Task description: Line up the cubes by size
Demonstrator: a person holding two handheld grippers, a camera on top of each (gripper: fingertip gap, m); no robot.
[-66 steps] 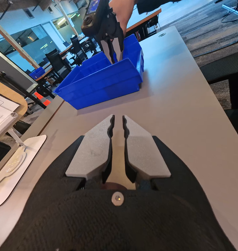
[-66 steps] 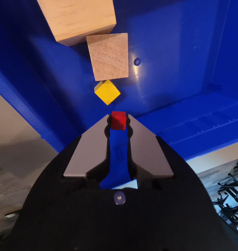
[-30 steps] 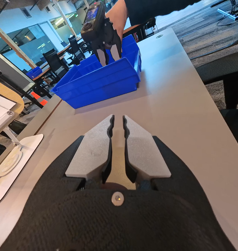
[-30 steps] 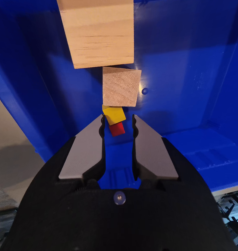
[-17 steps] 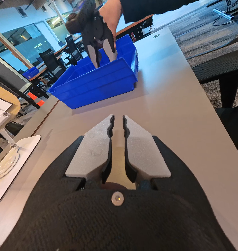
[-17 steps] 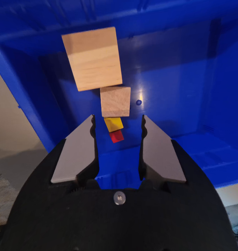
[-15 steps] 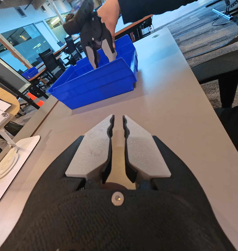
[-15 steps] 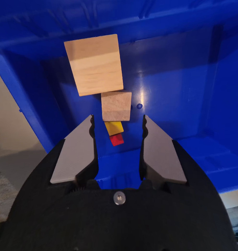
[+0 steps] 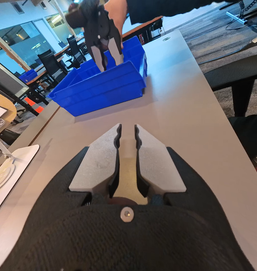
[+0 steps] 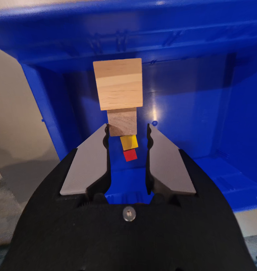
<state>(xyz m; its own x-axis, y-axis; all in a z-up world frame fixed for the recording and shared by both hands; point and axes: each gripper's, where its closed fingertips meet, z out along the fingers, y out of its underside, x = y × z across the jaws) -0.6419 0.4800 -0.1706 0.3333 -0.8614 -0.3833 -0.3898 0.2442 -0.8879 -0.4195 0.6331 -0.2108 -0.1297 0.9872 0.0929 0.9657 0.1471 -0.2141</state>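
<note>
4 cubes sitting in a row inside blue bin on desk: big wood cube, darker wood cube, yellow cube, red cube. Right hand-held gripper hovering over them, spread, empty. Left hand-held gripper nearly closed w/ slim gap, empty, resting over bare desk.

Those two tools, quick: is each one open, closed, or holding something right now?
Left tool: nearly closed, a narrow gap, holding nothing, over the table.
Right tool: open, empty, above the cubes in the blue bin.

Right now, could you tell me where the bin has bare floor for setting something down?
The blue bin floor is bare right of the row: pale cube, brown cube, yellow cube, red cube. It is narrower left, beside the wall.
</note>
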